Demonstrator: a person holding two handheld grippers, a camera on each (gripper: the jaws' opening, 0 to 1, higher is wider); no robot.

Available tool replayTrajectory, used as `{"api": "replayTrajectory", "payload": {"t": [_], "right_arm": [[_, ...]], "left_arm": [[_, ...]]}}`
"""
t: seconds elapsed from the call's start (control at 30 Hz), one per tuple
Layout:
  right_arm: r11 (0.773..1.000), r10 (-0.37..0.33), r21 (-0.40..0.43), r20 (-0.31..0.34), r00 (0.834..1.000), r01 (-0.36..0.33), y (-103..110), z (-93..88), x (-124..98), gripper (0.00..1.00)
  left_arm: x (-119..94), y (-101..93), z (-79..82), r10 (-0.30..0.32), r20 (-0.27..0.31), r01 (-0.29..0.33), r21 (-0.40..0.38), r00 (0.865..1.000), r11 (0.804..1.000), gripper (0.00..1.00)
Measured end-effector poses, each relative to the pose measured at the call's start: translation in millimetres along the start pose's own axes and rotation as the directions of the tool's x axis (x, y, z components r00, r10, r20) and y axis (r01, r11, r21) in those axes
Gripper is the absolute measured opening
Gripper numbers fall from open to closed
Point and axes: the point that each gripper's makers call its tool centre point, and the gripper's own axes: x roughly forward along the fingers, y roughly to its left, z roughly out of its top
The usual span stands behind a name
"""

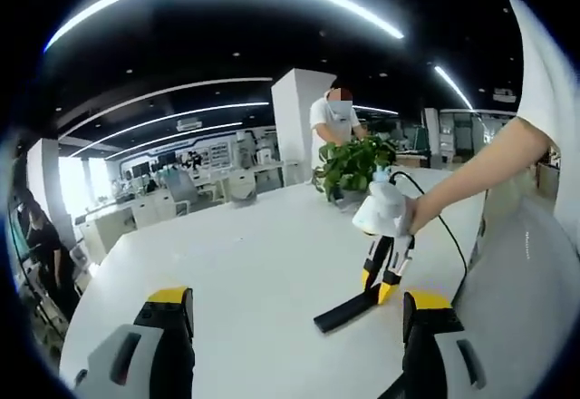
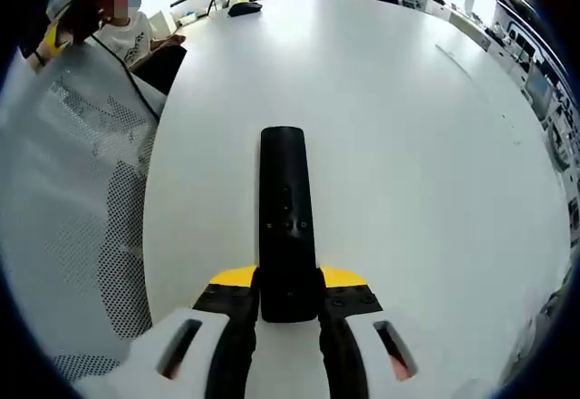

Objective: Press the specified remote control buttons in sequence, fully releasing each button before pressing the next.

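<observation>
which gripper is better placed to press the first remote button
Probably the left gripper: its jaws are open and free, hanging above the table. The right gripper is busy, its jaws closed around the near end of the black remote, steadying it.

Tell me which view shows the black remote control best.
The right gripper view: the remote control lies lengthwise in mid-picture, its button face up, its near end between the jaws of the right hand-held gripper. The left gripper view shows it small and edge-on on the white table, under that gripper, with no buttons legible.
</observation>
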Motion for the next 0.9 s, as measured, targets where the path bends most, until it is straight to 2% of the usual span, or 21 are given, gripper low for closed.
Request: {"api": "replayTrajectory", "payload": {"t": [0.5, 0.9], "right_arm": [[1.0, 0.005, -0.018, -0.013, 1.0, -0.005, -13, 6.2, -1, 0.24], [1.0, 0.004, -0.021, -0.014, 1.0, -0.004, -32, 5.5, 2, 0.24]], "left_arm": [[0, 0.4, 1.5, -0.002, 0.009, 0.002, -0.009, 1.0, 1.0, 1.0], [0, -1.3, 0.7, -0.01, 0.006, 0.01, -0.01, 1.0, 1.0, 1.0]]}}
